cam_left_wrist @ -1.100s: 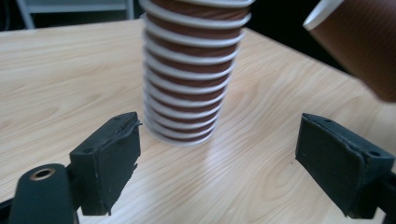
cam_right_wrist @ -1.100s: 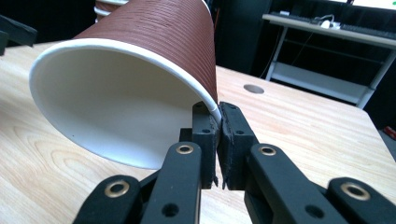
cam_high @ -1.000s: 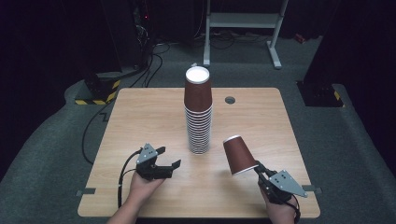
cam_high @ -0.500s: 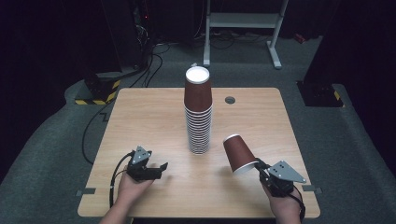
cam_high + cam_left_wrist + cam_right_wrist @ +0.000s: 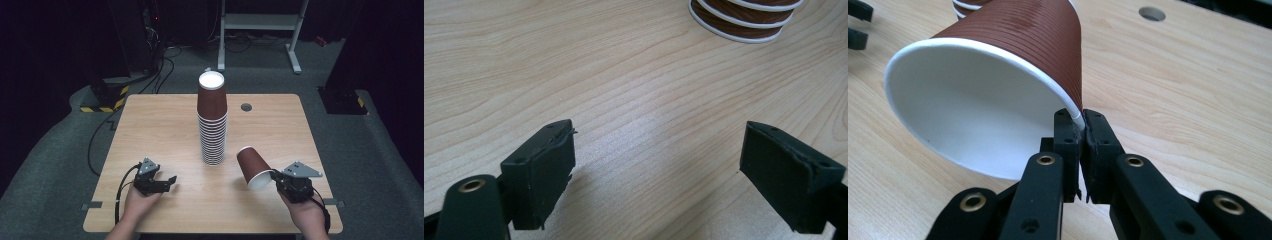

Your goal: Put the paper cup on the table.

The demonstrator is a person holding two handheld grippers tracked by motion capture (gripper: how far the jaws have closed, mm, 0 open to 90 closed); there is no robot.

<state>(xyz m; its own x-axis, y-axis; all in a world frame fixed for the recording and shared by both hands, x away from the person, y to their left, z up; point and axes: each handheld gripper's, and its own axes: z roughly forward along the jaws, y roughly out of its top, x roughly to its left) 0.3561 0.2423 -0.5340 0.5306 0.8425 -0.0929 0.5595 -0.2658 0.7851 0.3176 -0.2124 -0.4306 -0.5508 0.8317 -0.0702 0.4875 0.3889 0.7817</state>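
A tall stack of brown paper cups [image 5: 212, 120] stands upside down in the middle of the wooden table [image 5: 150, 130]; the stack's lowest rims [image 5: 744, 20] show at the top of the left gripper view. My right gripper [image 5: 274, 176] is shut on the rim of a single brown cup [image 5: 252, 166], which is tilted with its white inside [image 5: 978, 110] facing the camera, held above the table near the front right. My left gripper [image 5: 169, 181] is open at the front left, just above bare wood, with nothing between its fingers [image 5: 541, 170].
A round cable hole [image 5: 246, 107] lies in the table behind the stack. Beyond the table, on the grey floor, are a white stand's legs [image 5: 295, 45], black cables [image 5: 105, 130] and a yellow-black striped base [image 5: 102, 102].
My left gripper has drawn back toward the table's front left edge. The right gripper with its cup has shifted slightly, and the cup has tilted a little more.
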